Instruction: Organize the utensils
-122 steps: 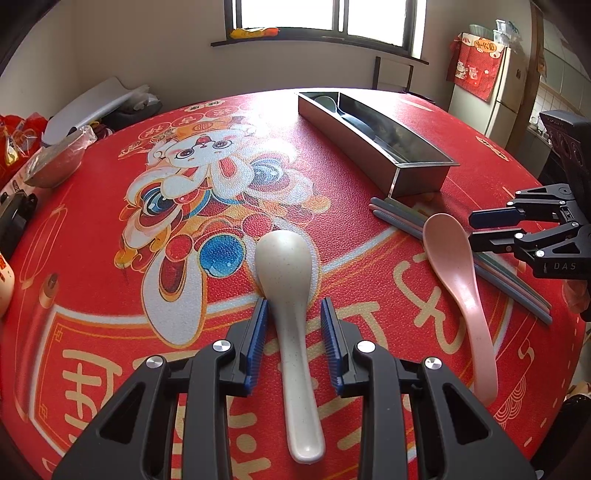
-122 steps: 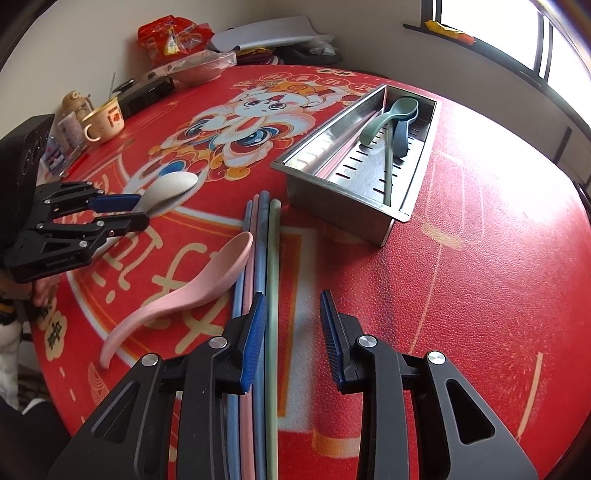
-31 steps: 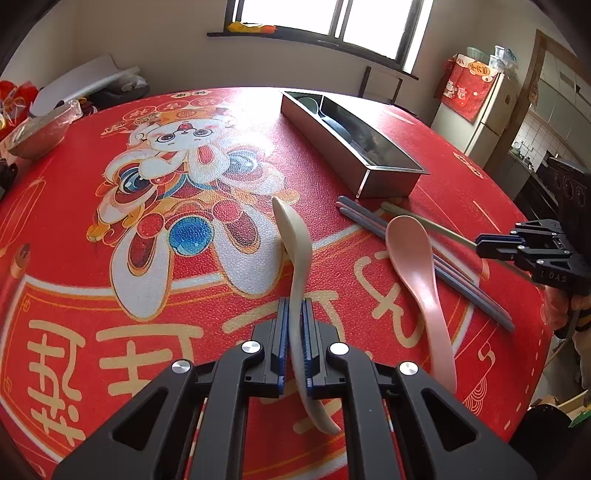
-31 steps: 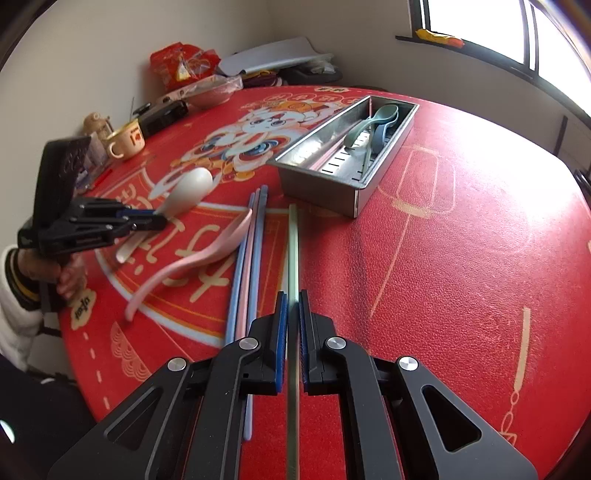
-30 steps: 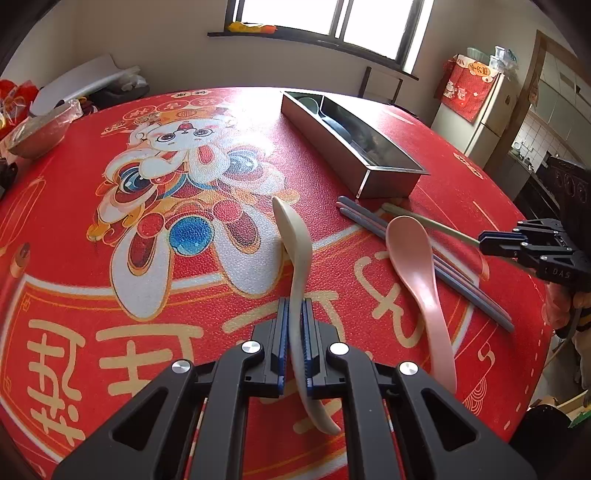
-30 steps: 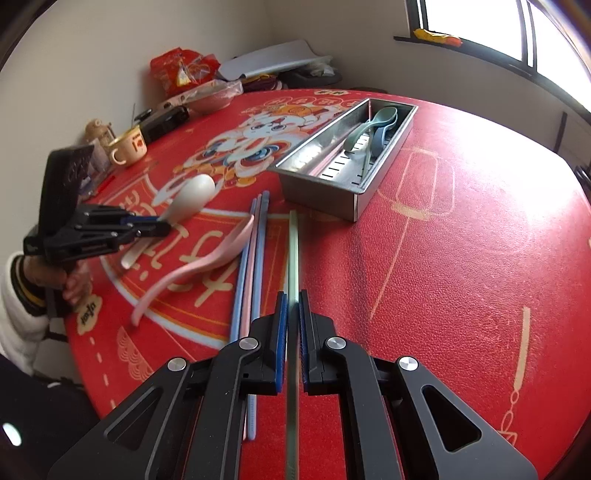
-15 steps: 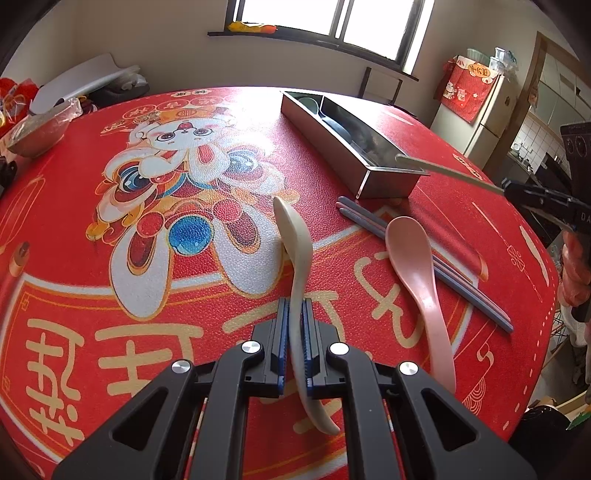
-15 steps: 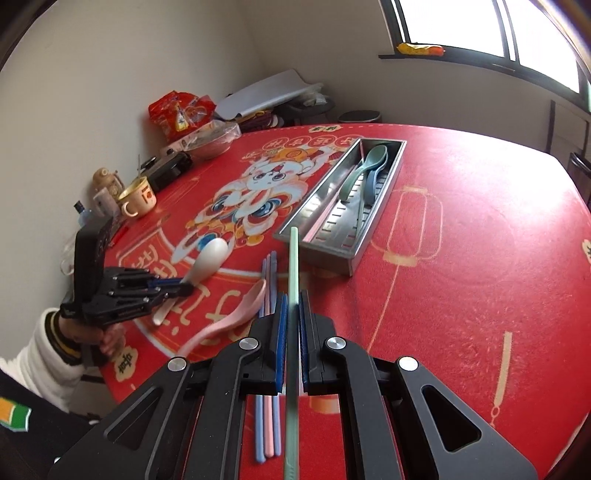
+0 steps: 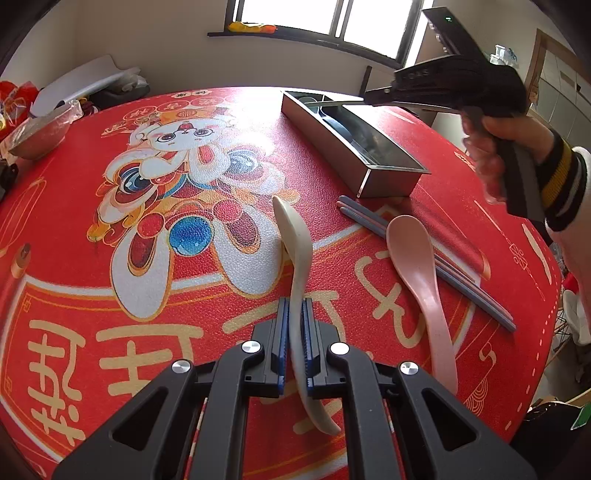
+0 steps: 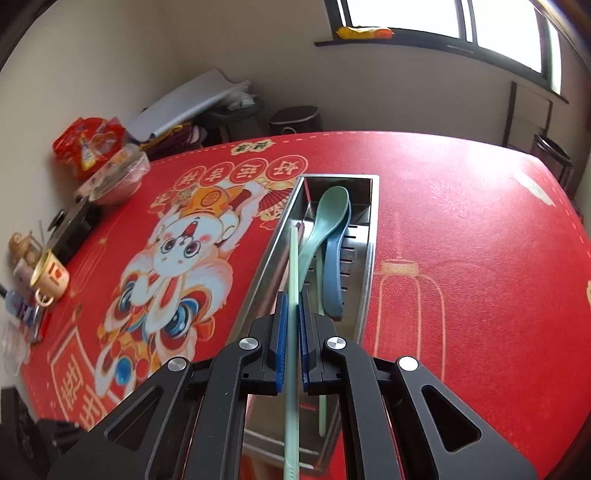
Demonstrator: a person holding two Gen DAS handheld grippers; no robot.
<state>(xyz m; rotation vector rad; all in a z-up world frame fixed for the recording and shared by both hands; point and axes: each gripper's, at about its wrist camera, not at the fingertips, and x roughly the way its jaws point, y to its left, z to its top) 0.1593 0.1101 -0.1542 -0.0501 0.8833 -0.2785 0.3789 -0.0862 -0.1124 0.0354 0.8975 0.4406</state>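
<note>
Round red table, window behind. Left gripper pinching white spoon; right gripper pinching green chopstick over tray.

Black left gripper, blue ribbed pads, silver screws; striped black-yellow cuff, bare hand.

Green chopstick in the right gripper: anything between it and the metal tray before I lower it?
Nothing visible blocks it. The right gripper holds the green chopstick above the open metal tray. A green spoon, a blue spoon and another green chopstick already lie inside, slightly right of its line.
</note>
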